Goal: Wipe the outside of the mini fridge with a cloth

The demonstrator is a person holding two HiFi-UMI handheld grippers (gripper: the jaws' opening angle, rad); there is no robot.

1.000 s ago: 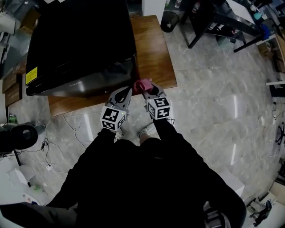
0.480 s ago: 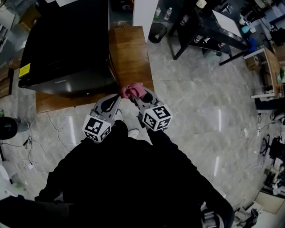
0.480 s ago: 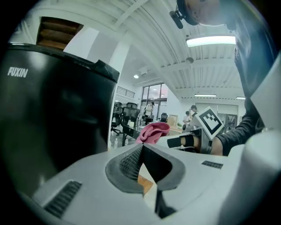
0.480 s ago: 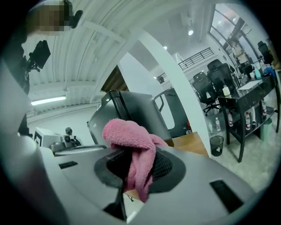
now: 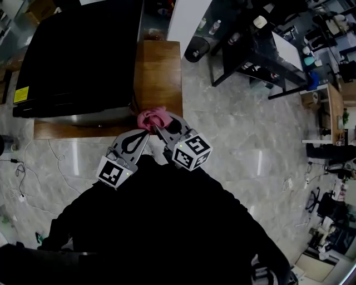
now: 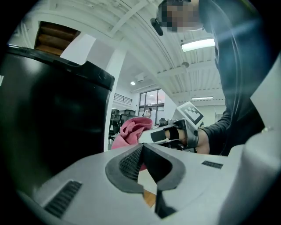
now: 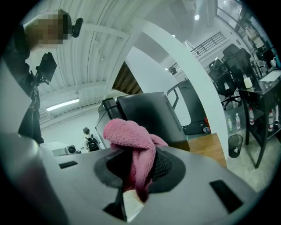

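The black mini fridge (image 5: 78, 55) stands on a low wooden platform (image 5: 161, 72) at the upper left of the head view. A pink cloth (image 5: 151, 118) sits bunched at the fridge's near right corner, and my right gripper (image 5: 157, 127) is shut on it. In the right gripper view the cloth (image 7: 131, 140) hangs between the jaws, with the fridge (image 7: 145, 114) behind. My left gripper (image 5: 144, 134) is beside it, shut and holding nothing. The left gripper view shows its closed tips (image 6: 142, 151), the fridge side (image 6: 52, 114) and the cloth (image 6: 131, 129).
Glossy marble floor (image 5: 239, 139) surrounds the platform. A black bin (image 5: 196, 53) and a dark table (image 5: 261, 50) with bottles stand at the upper right, beside a white column (image 5: 186, 16). Cables (image 5: 33, 167) trail on the floor at the left.
The head view has swung, so the fridge now sits further left. Both grippers and the cloth stay together and have come slightly nearer the fridge's near right corner.
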